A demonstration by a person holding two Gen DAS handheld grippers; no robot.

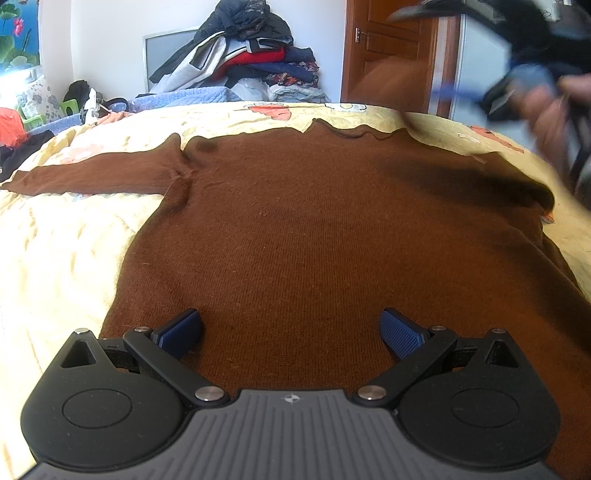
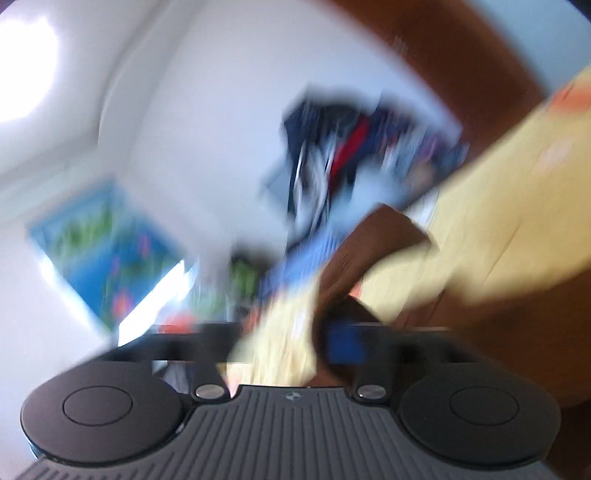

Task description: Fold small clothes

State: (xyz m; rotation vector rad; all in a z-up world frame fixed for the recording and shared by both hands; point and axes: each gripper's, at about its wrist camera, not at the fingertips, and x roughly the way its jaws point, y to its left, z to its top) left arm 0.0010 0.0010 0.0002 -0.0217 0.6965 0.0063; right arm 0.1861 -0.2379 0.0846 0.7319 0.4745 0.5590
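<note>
I see a yellow bedspread (image 1: 66,236), heaped clothes (image 1: 255,55) by the wall, wooden door (image 1: 384,48), lotus poster (image 1: 16,33), green stool (image 1: 72,107).

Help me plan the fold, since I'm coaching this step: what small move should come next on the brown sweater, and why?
Probably bring the left gripper across to the outstretched left sleeve and fold it over the body. The brown sweater lies flat on the yellow bedspread with that sleeve out sideways. The left gripper hangs open at the hem, holding nothing. The right gripper is a blur, too smeared to judge.
</note>
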